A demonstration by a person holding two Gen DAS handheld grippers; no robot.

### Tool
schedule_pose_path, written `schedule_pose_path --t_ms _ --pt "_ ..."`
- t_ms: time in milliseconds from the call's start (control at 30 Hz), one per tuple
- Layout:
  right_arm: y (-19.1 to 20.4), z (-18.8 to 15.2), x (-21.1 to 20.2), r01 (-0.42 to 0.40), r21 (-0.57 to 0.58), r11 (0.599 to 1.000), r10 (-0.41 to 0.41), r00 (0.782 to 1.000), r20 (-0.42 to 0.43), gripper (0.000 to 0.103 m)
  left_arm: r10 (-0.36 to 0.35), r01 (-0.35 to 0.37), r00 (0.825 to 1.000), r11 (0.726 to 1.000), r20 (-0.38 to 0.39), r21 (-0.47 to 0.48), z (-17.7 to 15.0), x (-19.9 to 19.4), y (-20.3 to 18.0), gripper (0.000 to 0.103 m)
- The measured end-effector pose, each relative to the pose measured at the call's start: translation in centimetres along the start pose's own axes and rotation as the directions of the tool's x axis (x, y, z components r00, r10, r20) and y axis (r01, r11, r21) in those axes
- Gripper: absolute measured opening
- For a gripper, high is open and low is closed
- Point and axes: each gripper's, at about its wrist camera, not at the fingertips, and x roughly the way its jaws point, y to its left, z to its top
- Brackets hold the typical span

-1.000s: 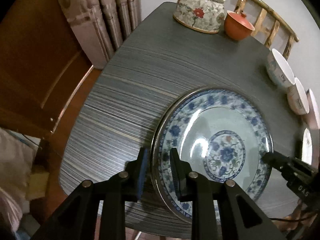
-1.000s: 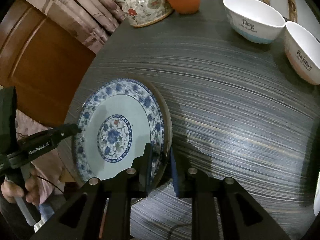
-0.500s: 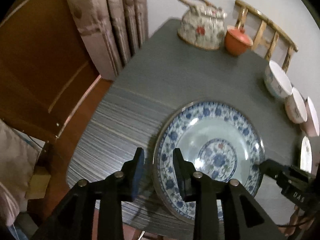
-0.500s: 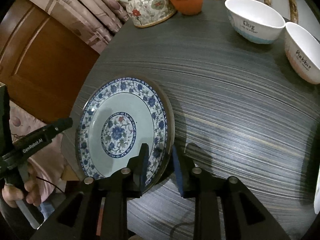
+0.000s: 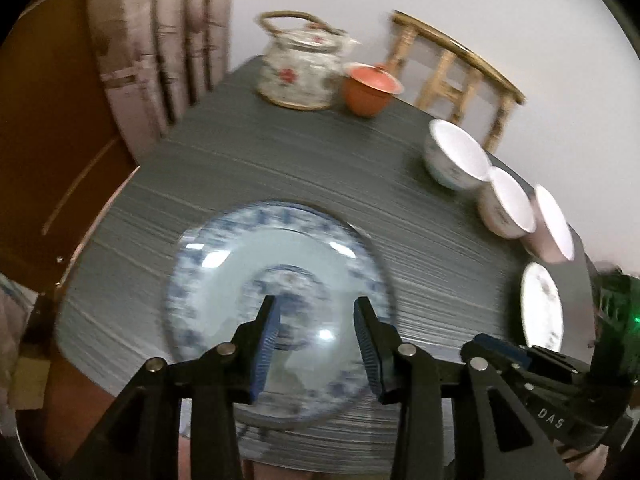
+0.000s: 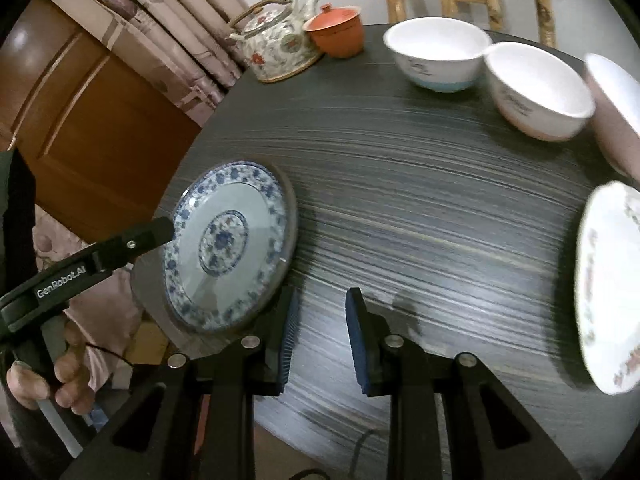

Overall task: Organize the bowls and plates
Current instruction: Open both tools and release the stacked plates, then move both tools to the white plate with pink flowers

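A blue-and-white patterned plate (image 5: 276, 276) (image 6: 228, 240) lies flat on the dark table (image 6: 400, 208) near its left front edge. My left gripper (image 5: 316, 320) hovers open over the plate's near side, nothing between its fingers. My right gripper (image 6: 320, 320) is open too, just right of the plate's rim and clear of it. Three white bowls (image 6: 436, 52) (image 6: 536, 88) (image 6: 612, 108) stand in a row at the back right. A white floral plate (image 6: 608, 280) (image 5: 540, 308) rests at the right edge.
A flowered teapot (image 6: 276, 44) and an orange lidded cup (image 6: 338, 30) stand at the table's far edge. Behind the table there is a wooden chair (image 5: 452, 64). Curtains (image 5: 180, 40) and a wooden door (image 6: 80, 92) are on the left. A hand (image 6: 60, 372) holds the left gripper's handle.
Both grippers have opened, let go of the blue-and-white plate's rim and drawn back and up. The plate now lies on the table by itself.
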Motion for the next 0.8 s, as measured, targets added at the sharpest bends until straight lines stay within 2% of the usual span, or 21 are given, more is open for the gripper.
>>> schedule_pose_path --t_ms 100,233,367,500,633,700,800 --pt "-1.5 -1.2 -1.7 0.018 0.015 1.000 -0.018 1.000 0.019 0.025 -0.058 0.059 0.998 0.998 -0.020 0.022 -0.7 0.7 -3.3 0.039" --pt "-3.6 -2.7 -4.1 0.038 0.044 0.998 -0.041 0.998 0.055 0.025 -0.101 0.102 0.994 0.994 -0.033 0.044 -1.5 1.1 -6.9 0.039" --pt "-5.4 -3.8 -6.1 0.042 0.082 0.996 -0.050 0.995 0.091 0.025 -0.113 0.115 0.993 0.991 -0.028 0.068 -2.4 1.1 -9.9 0.039" --pt "-6.8 -4.7 -7.7 0.054 0.124 0.991 -0.070 0.989 0.131 0.025 -0.082 0.082 0.997 0.993 -0.008 0.086 -3.2 0.7 -12.0 0.039" --pt "-8.0 -5.4 -8.9 0.068 0.140 0.988 -0.091 0.982 0.166 0.035 0.018 -0.023 0.999 0.990 0.034 0.142 -4.2 0.5 -13.9 0.039" --pt "-8.7 -5.8 -9.6 0.067 0.151 0.986 -0.094 0.980 0.176 0.035 0.048 -0.055 0.998 0.984 0.048 0.170 -4.5 0.4 -14.4 0.039" --pt "-9.7 -6.2 -10.4 0.059 0.171 0.984 -0.091 0.977 0.190 0.035 0.048 -0.054 0.998 0.981 0.038 0.188 -5.0 0.7 -15.5 0.039"
